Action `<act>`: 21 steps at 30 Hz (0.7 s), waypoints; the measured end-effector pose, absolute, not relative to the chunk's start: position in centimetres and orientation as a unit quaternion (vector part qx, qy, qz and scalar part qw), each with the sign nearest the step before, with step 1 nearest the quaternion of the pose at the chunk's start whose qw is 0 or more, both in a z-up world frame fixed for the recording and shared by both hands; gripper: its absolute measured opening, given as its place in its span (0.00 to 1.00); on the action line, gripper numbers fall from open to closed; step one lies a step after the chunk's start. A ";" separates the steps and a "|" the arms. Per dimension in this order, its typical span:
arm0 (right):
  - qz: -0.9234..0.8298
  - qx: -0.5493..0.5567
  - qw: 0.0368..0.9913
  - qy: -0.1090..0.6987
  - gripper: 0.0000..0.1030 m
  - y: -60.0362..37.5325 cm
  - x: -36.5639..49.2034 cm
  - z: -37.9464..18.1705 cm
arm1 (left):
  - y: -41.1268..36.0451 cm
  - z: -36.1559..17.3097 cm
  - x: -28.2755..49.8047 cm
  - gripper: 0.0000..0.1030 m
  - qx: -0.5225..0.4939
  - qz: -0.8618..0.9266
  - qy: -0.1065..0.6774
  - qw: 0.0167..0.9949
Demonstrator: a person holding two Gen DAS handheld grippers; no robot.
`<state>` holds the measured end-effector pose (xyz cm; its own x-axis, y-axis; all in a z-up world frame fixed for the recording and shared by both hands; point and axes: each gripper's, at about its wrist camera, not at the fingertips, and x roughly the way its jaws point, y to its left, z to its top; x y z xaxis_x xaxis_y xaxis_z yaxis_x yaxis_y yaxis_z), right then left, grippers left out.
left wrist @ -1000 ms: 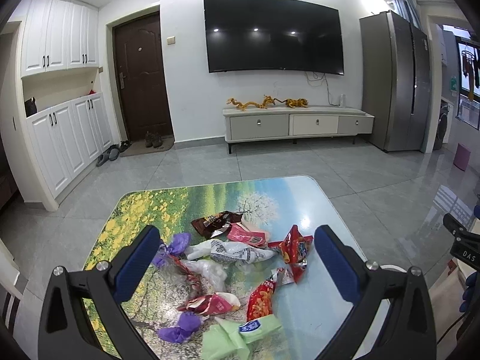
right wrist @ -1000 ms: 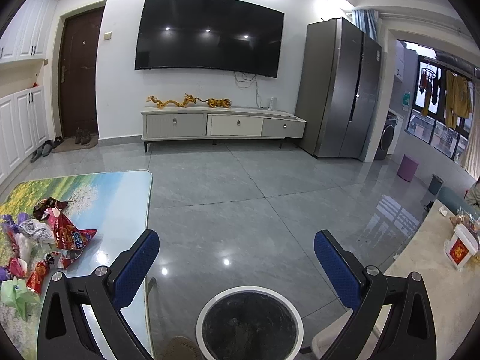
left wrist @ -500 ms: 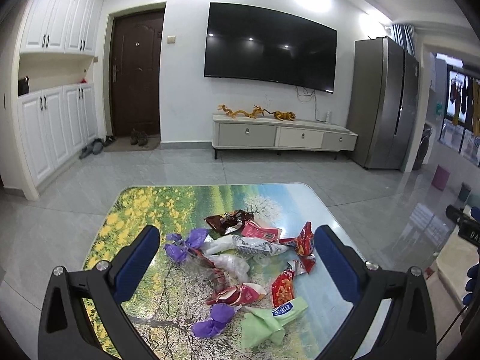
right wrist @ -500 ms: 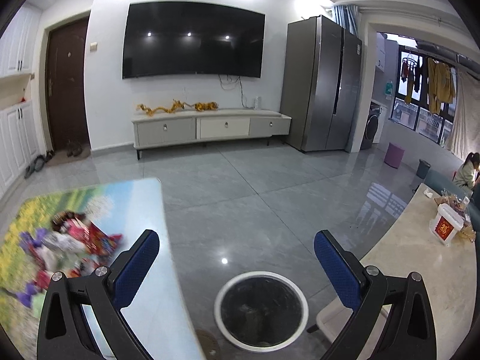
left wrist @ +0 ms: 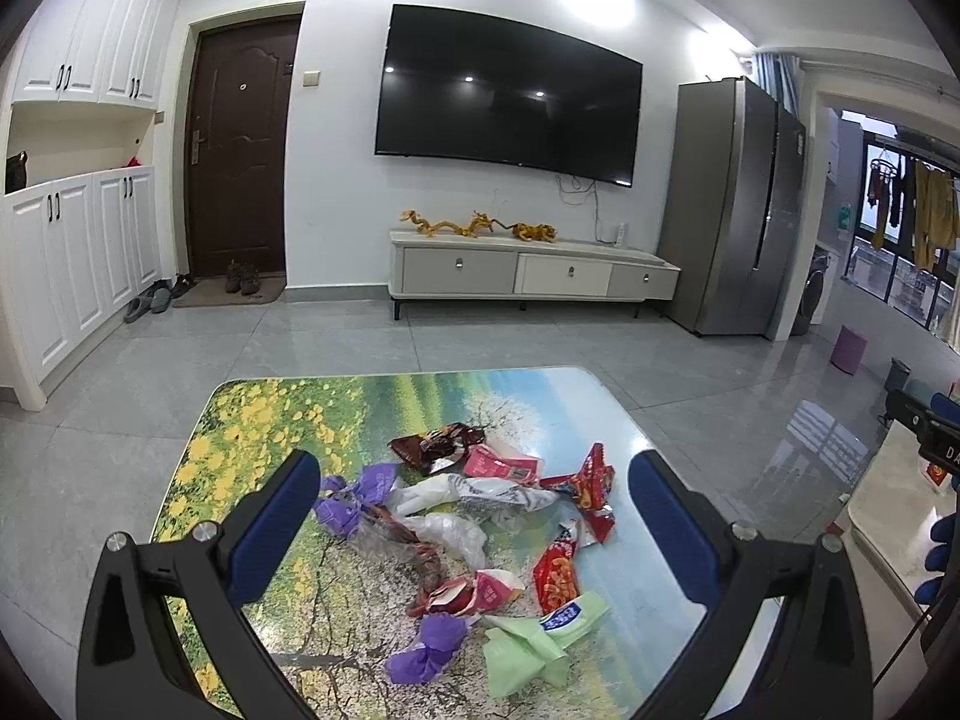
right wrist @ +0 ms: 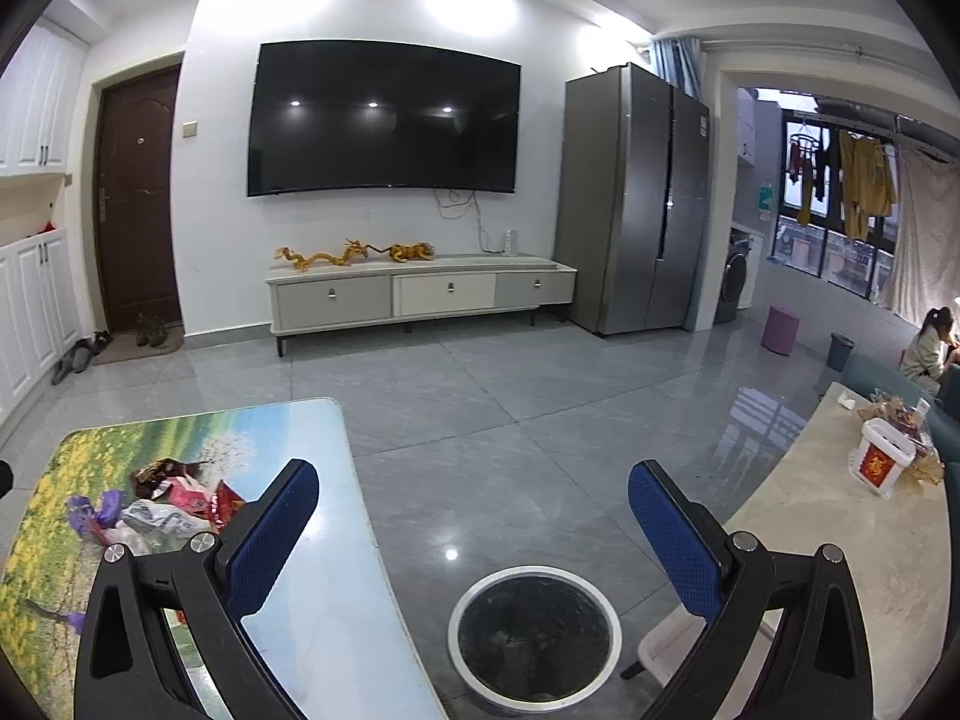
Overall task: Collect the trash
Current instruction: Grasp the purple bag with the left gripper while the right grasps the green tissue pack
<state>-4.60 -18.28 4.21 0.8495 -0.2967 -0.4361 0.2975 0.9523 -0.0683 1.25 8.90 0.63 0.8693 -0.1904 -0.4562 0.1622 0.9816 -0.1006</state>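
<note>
A pile of trash lies on a low table (left wrist: 252,420) with a landscape print: a brown wrapper (left wrist: 435,444), a pink packet (left wrist: 501,467), red snack bags (left wrist: 585,486), purple wrappers (left wrist: 354,501), white plastic (left wrist: 474,495) and a green packet (left wrist: 534,645). My left gripper (left wrist: 474,531) is open and empty, held above the pile. My right gripper (right wrist: 474,531) is open and empty, held above a round white-rimmed bin (right wrist: 534,636) with a black liner on the floor right of the table (right wrist: 336,600). The pile also shows in the right wrist view (right wrist: 162,504).
A pale stone-top table (right wrist: 840,558) with a white tub (right wrist: 882,459) stands to the right of the bin. A person (right wrist: 927,348) sits far right. A TV cabinet (left wrist: 528,276), a fridge (left wrist: 732,210) and white cupboards (left wrist: 72,264) line the walls.
Both cameras have tilted up and drawn back, so the pile and the bin sit lower in view. In the right wrist view the table has come further into view. Both grippers have stayed open.
</note>
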 end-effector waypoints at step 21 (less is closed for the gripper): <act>0.050 0.026 0.951 0.304 1.00 -14.5 2.5 0.1 | 16.3 -4.4 2.0 1.00 -0.024 0.058 0.315 0.947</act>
